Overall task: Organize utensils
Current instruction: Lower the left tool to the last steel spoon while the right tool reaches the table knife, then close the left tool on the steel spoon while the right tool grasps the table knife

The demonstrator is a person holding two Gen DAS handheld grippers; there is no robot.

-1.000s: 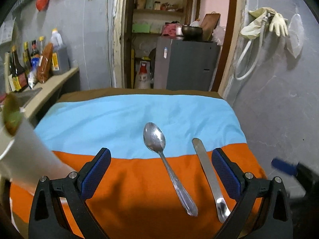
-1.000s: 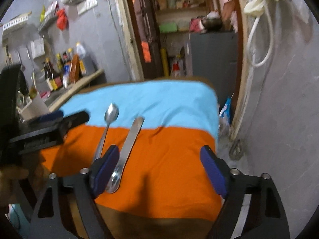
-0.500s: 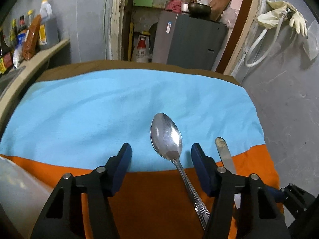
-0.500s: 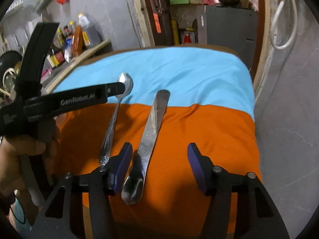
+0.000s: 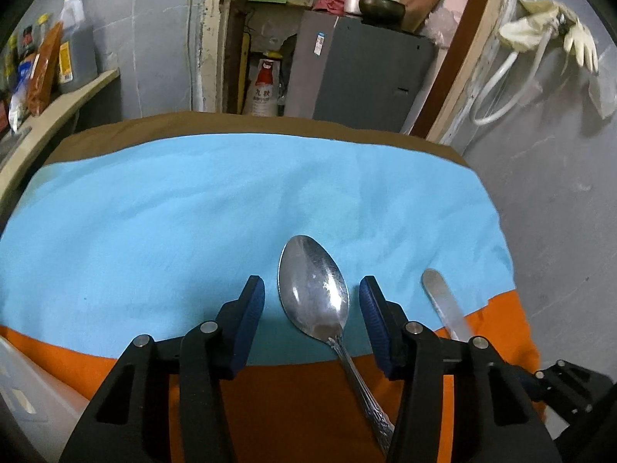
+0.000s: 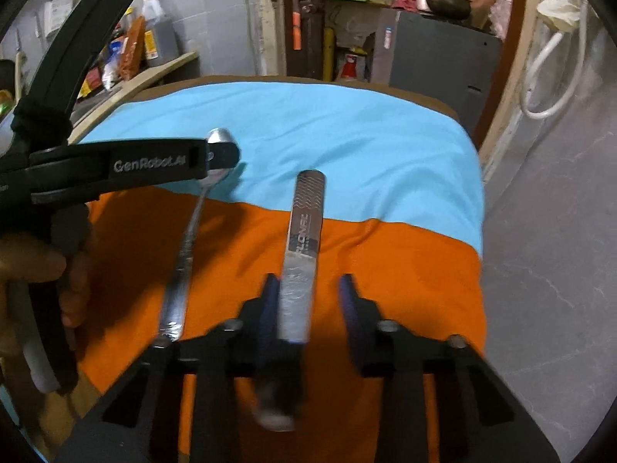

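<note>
Left wrist view: the left gripper (image 5: 311, 310) is seen with its jaws just closed partway around the bowl of the spoon (image 5: 313, 289), pads not yet touching it. In the right wrist view the right gripper (image 6: 308, 305), jaws just narrowed, straddles the flat utensil (image 6: 302, 254) on the orange cloth (image 6: 405, 270) without a clear pinch. The grasping step is judged under way; both pairs must next be closed fully before lifting.

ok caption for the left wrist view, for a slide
Left gripper closing around a spoon bowl on the blue-and-orange cloth.
</note>
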